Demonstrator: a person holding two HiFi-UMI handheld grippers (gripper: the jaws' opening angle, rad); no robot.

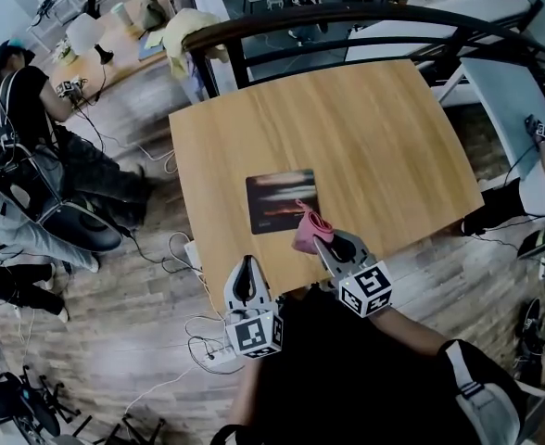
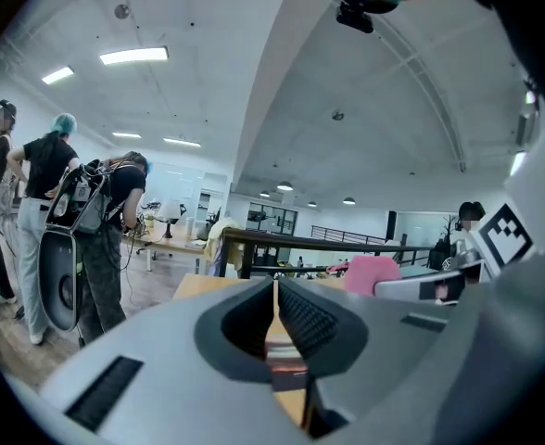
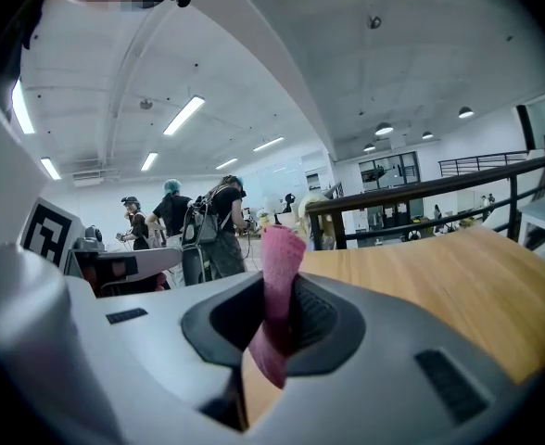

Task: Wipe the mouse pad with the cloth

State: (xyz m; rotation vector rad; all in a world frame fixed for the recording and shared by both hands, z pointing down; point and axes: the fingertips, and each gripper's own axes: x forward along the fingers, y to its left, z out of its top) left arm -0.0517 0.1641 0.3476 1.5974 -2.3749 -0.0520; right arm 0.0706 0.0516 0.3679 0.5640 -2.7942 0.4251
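An open-plan office or lab: desks [image 1: 115, 58], ceiling strip lights [image 2: 133, 56], floor cables [image 1: 198, 336], people [image 2: 115, 235] wearing backpack rigs.

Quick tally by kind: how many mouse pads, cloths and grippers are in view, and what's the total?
mouse pad: 1
pink cloth: 1
grippers: 2, the left gripper and the right gripper
Total: 4

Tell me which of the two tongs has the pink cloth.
The right tongs: the pink cloth is pinched between their jaws. The left tongs are shut on nothing.
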